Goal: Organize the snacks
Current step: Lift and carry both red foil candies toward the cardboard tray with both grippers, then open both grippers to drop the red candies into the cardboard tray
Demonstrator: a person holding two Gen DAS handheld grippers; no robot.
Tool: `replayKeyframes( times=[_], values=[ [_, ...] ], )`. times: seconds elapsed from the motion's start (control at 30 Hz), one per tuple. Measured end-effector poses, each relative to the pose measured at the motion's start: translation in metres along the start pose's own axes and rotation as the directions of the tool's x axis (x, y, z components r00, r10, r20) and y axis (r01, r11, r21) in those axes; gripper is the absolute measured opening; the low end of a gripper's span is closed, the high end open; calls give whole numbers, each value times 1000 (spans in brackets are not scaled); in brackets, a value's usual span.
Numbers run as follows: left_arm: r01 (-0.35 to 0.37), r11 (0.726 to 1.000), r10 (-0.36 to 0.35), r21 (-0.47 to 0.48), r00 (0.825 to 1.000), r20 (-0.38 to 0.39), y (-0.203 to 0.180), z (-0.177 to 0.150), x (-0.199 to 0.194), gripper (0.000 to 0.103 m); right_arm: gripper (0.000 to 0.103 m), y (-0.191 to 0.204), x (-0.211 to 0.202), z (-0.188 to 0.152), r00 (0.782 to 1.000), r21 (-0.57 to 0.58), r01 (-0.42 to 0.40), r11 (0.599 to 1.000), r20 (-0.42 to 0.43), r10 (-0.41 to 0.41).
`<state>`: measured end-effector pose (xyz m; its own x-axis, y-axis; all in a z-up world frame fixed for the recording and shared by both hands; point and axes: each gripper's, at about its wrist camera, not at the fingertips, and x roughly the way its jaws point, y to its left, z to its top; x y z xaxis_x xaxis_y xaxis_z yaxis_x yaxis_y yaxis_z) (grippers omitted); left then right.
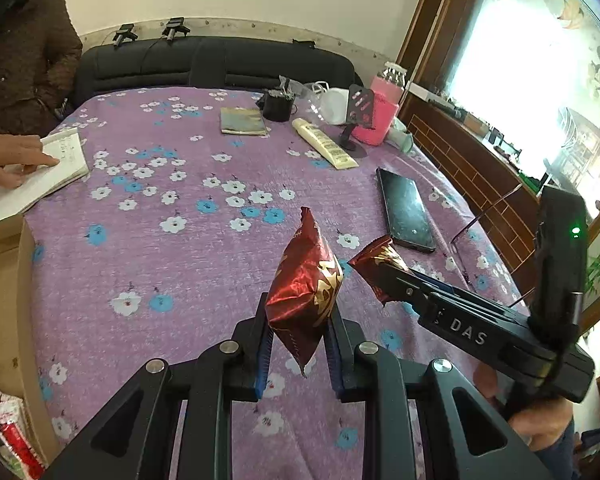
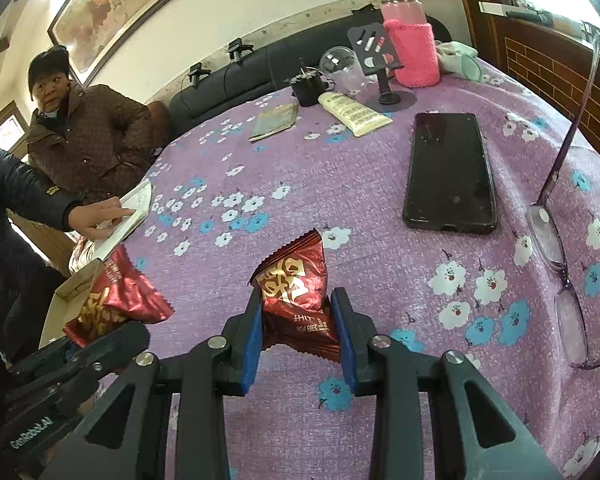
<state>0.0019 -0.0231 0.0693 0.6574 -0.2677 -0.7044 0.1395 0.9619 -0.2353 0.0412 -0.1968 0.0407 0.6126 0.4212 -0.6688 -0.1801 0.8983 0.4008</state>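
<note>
Left tongs (image 1: 298, 344) pinch a dark red snack packet (image 1: 304, 292) near its lower edge, held clear of the flowered surface (image 1: 160, 248). Right tongs (image 2: 300, 340) pinch a second red packet (image 2: 296, 296) likewise. A cardboard box (image 1: 4, 300) with other snacks stands at the left edge. Risks: slick foil could slip from either grip; the neighbouring tongs could collide; a swing could sweep the phone (image 2: 450, 172) or glasses (image 2: 556, 256).

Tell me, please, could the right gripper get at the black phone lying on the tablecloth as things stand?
Probably not yet: the right gripper is shut on a red snack packet, so its jaws are occupied. The path itself looks free, since only bare tablecloth lies between it and the black phone.
</note>
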Motion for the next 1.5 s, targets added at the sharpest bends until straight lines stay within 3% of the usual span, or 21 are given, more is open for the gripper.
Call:
replayKeyframes(
  times=[0.23, 0.57, 0.9, 1.13, 1.5],
  values=[
    [3, 1000, -2, -24, 999, 38, 20, -6, -27, 23, 31, 14, -2, -3, 999, 1, -31, 1000, -16, 31],
    [-13, 997, 21, -82, 995, 99, 63, -18, -69, 24, 32, 84, -1, -27, 989, -99, -136, 986, -79, 128],
    [-62, 981, 88, -186, 987, 137, 127, -42, -105, 24, 32, 173, 0, -58, 960, -237, -260, 936, -166, 225],
    [-118, 957, 168, -265, 971, 173, 177, -71, -141, 24, 32, 226, -2, -75, 945, -333, -311, 890, -207, 253],
    [-194, 925, 248, -327, 960, 129, 226, -109, -155, 24, 32, 278, 17, -109, 919, -405, -362, 840, -305, 249]
  ],
)
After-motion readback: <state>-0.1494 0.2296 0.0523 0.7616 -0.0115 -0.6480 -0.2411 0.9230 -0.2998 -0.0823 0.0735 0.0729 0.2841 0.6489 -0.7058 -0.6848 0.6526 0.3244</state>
